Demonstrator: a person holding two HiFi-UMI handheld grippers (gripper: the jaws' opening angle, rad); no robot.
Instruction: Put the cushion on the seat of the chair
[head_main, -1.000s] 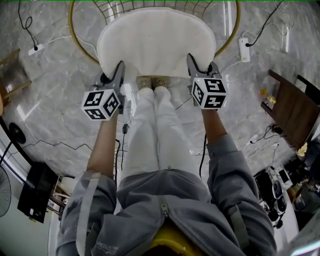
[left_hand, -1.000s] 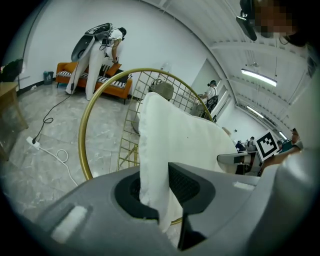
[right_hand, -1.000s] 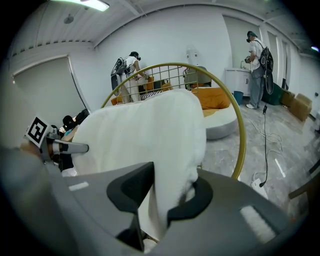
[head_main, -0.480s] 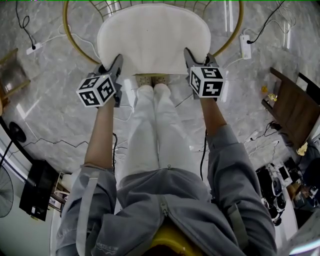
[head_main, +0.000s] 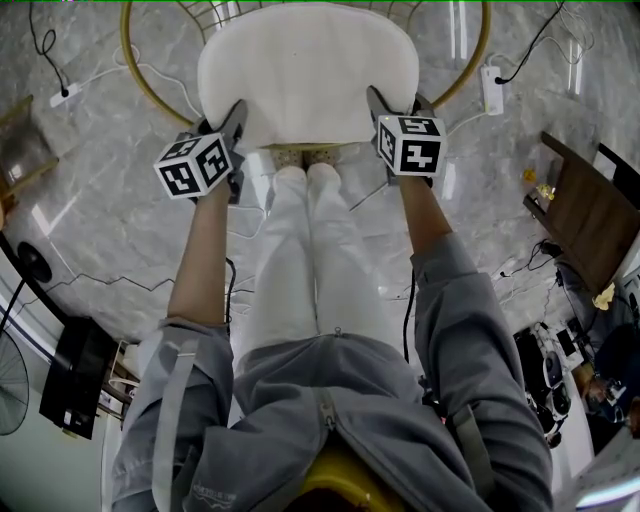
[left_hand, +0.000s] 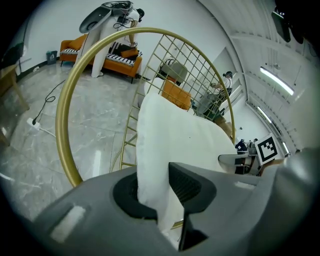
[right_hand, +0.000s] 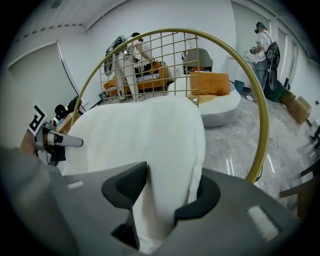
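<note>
Bright, even indoor light across all three views, without hard shadows. In the head view, pale glare streaks on the glossy grey marble floor (head_main: 75, 215) at nine and one o'clock. Close to blown out at twelve o'clock, on the white padded cushion (head_main: 305, 70), with little surface texture left. Dimmer toward the eight o'clock corner. In the left gripper view, long ceiling strip lights (left_hand: 275, 80) glowing at two o'clock. Heavy fisheye distortion in both gripper views: black vignette at every corner, straight lines bent into arcs toward the rim. Soft and out of focus along six o'clock, nearest the lens. In the right gripper view, a white reflection streak on the floor at four o'clock.
</note>
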